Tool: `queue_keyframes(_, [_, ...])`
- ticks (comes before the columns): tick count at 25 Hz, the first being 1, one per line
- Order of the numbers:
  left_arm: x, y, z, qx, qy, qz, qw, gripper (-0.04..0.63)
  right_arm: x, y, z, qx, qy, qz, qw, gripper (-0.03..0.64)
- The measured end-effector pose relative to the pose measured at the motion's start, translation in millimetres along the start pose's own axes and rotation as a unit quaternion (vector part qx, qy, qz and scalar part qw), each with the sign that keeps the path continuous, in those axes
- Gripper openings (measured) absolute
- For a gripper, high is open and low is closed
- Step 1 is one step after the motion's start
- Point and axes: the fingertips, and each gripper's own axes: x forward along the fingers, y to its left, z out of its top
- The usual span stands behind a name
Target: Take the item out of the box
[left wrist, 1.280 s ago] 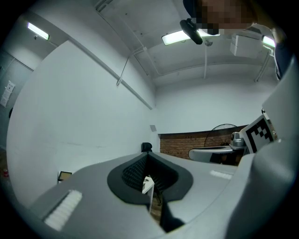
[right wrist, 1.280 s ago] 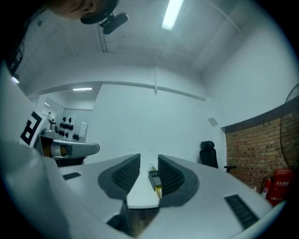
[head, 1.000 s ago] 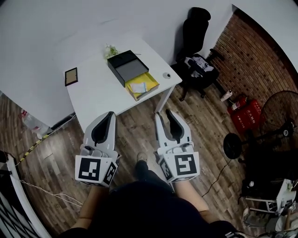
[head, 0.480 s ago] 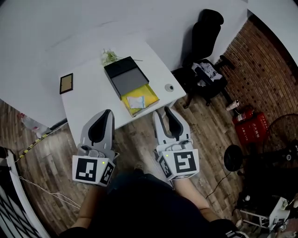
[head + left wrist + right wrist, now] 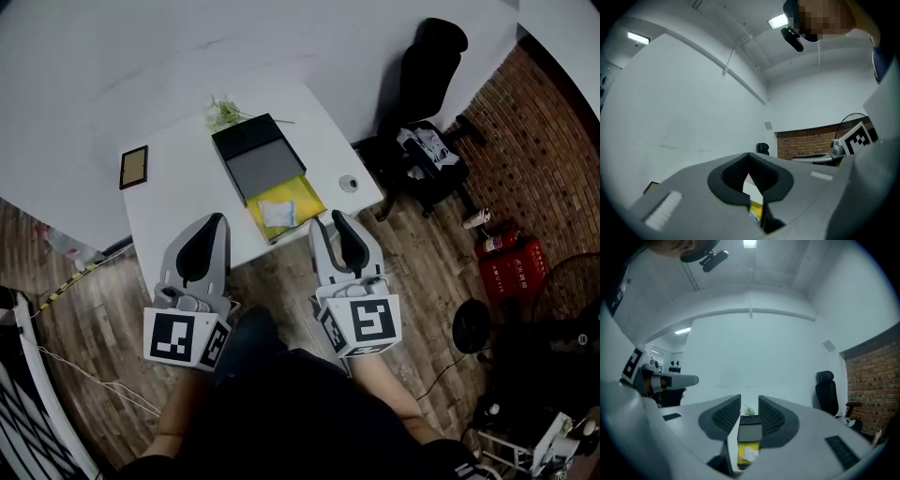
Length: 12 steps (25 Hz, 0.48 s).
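item (image 5: 277,212): too small to identify | box (image 5: 756,209): mostly behind left gripper (image 5: 748,154)

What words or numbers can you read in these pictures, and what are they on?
No text can be read for sure.
Red container on the floor: any print is too small to read.
Packet in the yellow box: print too blurred.
Marker cubes: only black-and-white squares, no letters.

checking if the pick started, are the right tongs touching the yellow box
Apart. The right gripper view shows the yellow box lying well beyond the right tongs.
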Motion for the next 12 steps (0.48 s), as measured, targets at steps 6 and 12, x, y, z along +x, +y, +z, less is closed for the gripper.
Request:
queue_keyframes(6, [27, 15, -10, -0.001, 0.009, 0.0, 1.0, 0.011, 29, -11, -15, 0.005, 0.013, 0.003, 1.0, 0.107])
queue_keyframes(12, [64, 35, -33, -0.006, 0.032, -0.009, 0.9994, 0.011, 66, -20, -32, -0.012, 0.029, 0.008, 0.999, 0.109])
